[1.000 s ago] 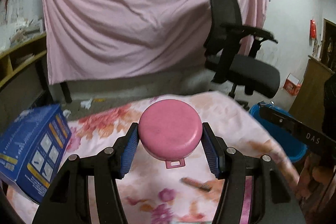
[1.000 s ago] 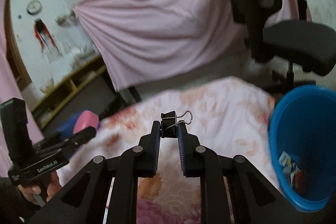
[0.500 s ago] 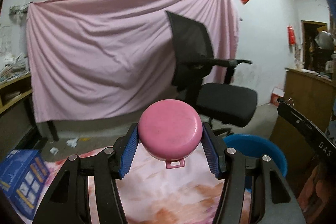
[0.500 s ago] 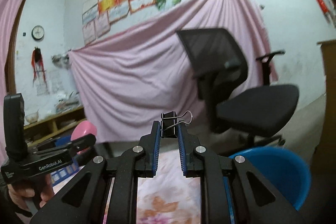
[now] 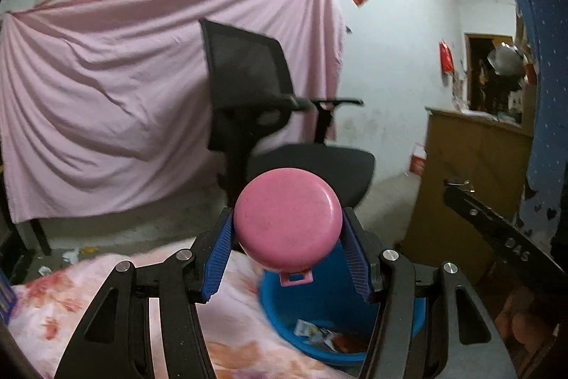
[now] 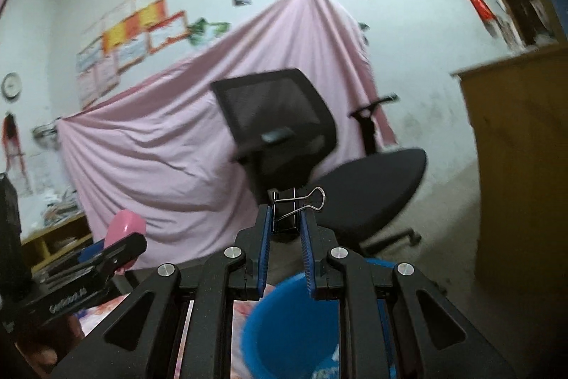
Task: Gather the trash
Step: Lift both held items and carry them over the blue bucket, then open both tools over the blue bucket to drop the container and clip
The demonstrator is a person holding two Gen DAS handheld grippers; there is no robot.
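A round pink lid (image 5: pixel 287 222) with a small tab sits between the blue pads of my left gripper (image 5: pixel 287 237), which is shut on it, above the near rim of a blue bucket (image 5: pixel 319 304). My right gripper (image 6: pixel 286 219) is shut on a black binder clip (image 6: pixel 285 214) whose wire handle sticks out to the right; it hangs over the same blue bucket (image 6: pixel 291 325). Wrappers (image 5: pixel 326 336) lie in the bucket's bottom. In the right wrist view the left gripper (image 6: pixel 117 247) with the pink lid (image 6: pixel 124 229) shows at the left.
A black office chair (image 5: pixel 269 116) stands behind the bucket before a pink hanging sheet (image 5: pixel 106 102). A floral cloth (image 5: pixel 71 308) covers the surface at lower left. A wooden cabinet (image 5: pixel 475 173) stands at the right. Paper scraps (image 5: pixel 71 254) lie on the floor.
Both grippers swung right and rose, from over the floral cloth to above the blue bucket. The blue box left the left wrist view. Both grips stayed as they were.
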